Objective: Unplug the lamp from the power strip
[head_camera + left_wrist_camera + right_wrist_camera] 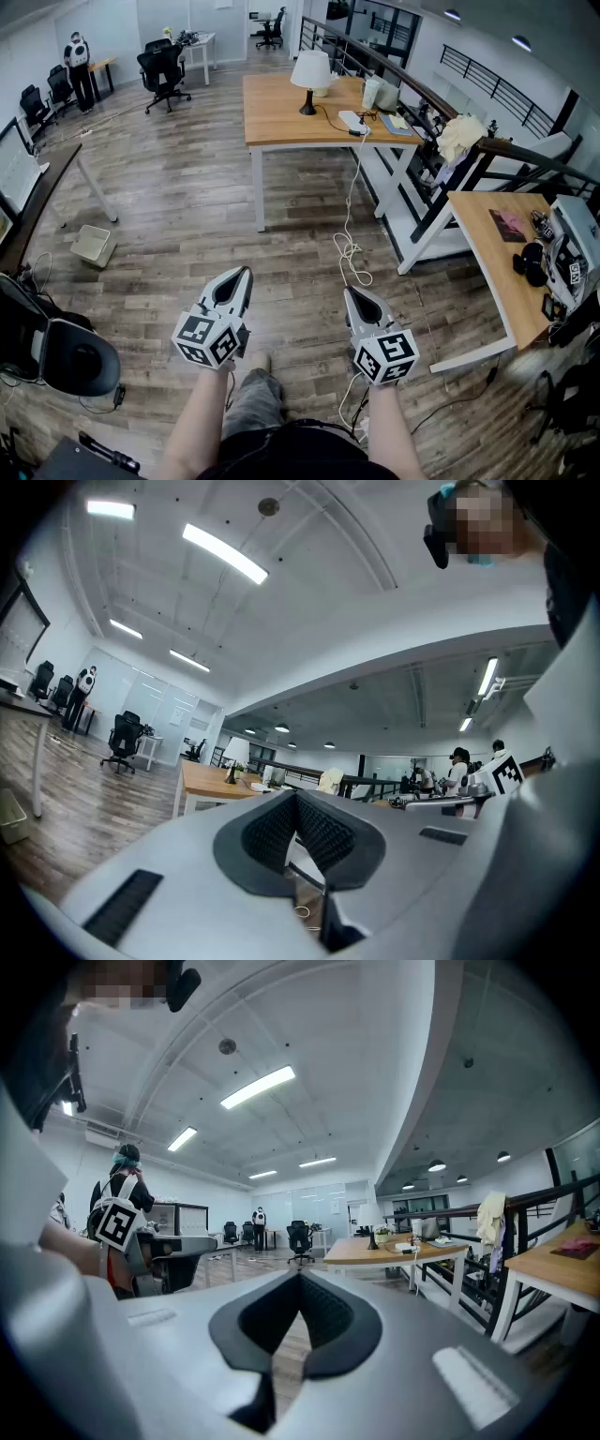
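Wood flooring stretches well ahead of me to a long wooden desk, and that is where the job waits. The lamp stands upright on the desk with its white shade on. The power strip lies near it toward the desk's edge, and a pale cord drops from there to a loose coil on the floor.

My left gripper and right gripper are held low in front of me, side by side and well apart from the desk. Both have their jaws pressed together with nothing between the pads.

As I judge it, nothing of the task is done yet. The plug is too small to make out from here, but the lamp's lead seems to run to the strip, so I take it as still plugged in. What remains is everything: reach the desk, steady the strip, grip the plug and pull it free.
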`<act>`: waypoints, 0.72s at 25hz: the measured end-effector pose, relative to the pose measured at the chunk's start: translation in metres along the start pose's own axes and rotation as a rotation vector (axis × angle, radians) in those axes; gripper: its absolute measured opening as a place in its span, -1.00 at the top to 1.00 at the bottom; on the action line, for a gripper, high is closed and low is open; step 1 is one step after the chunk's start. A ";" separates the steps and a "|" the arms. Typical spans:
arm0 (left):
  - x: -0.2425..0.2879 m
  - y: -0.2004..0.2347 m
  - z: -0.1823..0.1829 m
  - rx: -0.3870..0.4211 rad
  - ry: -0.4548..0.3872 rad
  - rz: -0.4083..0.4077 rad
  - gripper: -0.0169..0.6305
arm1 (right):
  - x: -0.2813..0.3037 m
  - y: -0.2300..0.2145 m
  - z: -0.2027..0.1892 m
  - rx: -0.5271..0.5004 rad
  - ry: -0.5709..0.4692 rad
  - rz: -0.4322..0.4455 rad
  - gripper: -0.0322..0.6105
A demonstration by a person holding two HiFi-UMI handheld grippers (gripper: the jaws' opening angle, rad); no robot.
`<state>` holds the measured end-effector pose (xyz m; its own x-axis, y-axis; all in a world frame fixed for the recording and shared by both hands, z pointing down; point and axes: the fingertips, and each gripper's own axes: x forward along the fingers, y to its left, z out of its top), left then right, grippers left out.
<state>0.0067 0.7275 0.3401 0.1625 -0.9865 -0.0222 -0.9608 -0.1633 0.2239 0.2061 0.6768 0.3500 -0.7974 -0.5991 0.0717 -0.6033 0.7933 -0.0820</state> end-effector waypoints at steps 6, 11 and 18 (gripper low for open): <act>0.045 0.033 0.004 0.026 0.003 -0.002 0.96 | 0.057 -0.015 -0.001 -0.004 0.011 0.014 0.88; 0.077 0.068 0.004 0.009 0.019 -0.007 0.96 | 0.108 -0.025 0.001 -0.011 0.020 0.023 0.88; 0.120 0.125 0.008 -0.001 0.038 -0.021 0.96 | 0.176 -0.038 0.004 0.014 0.022 -0.001 0.88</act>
<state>-0.0954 0.5888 0.3574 0.1906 -0.9816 0.0099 -0.9569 -0.1835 0.2251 0.0882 0.5410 0.3621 -0.7967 -0.5971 0.0934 -0.6042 0.7910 -0.0962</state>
